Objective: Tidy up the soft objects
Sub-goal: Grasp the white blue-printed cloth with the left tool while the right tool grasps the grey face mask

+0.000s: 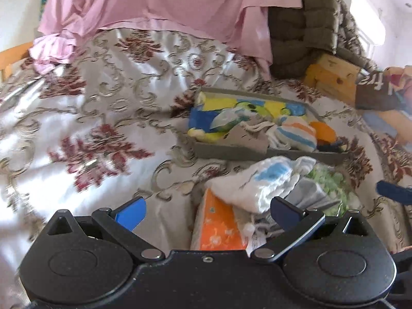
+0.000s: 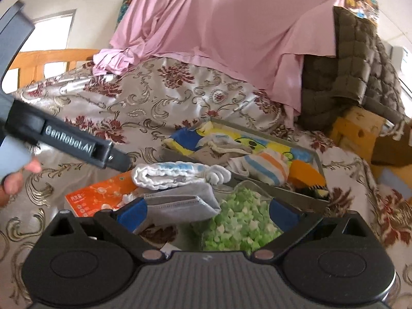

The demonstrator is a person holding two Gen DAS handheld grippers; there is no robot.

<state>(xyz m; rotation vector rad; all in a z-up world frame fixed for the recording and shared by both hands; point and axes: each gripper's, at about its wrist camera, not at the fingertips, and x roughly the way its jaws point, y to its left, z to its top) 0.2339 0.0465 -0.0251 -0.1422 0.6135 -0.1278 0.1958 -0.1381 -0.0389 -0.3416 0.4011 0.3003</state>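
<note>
A grey tray (image 1: 231,153) (image 2: 291,193) lies on the floral bedspread. It holds a blue-and-yellow cartoon cloth (image 1: 206,118) (image 2: 190,139), a striped sock (image 1: 296,134) (image 2: 267,167) and an orange soft item (image 1: 323,131) (image 2: 306,172). In front of the tray lie a white towel with blue marks (image 1: 257,182) (image 2: 170,175), a folded grey cloth (image 2: 180,203), a clear bag of green and white pieces (image 2: 239,219) and an orange packet (image 1: 219,226) (image 2: 97,193). My left gripper (image 1: 208,213) hangs open over the packet and towel. My right gripper (image 2: 207,212) is open around the grey cloth and the bag.
A pink sheet (image 2: 219,31) drapes the back of the bed beside an olive quilted blanket (image 2: 355,64). A yellow wooden block (image 2: 360,131) stands at the right. The wooden bed frame (image 2: 46,61) shows at the far left. A hand holds the left gripper's body (image 2: 77,146).
</note>
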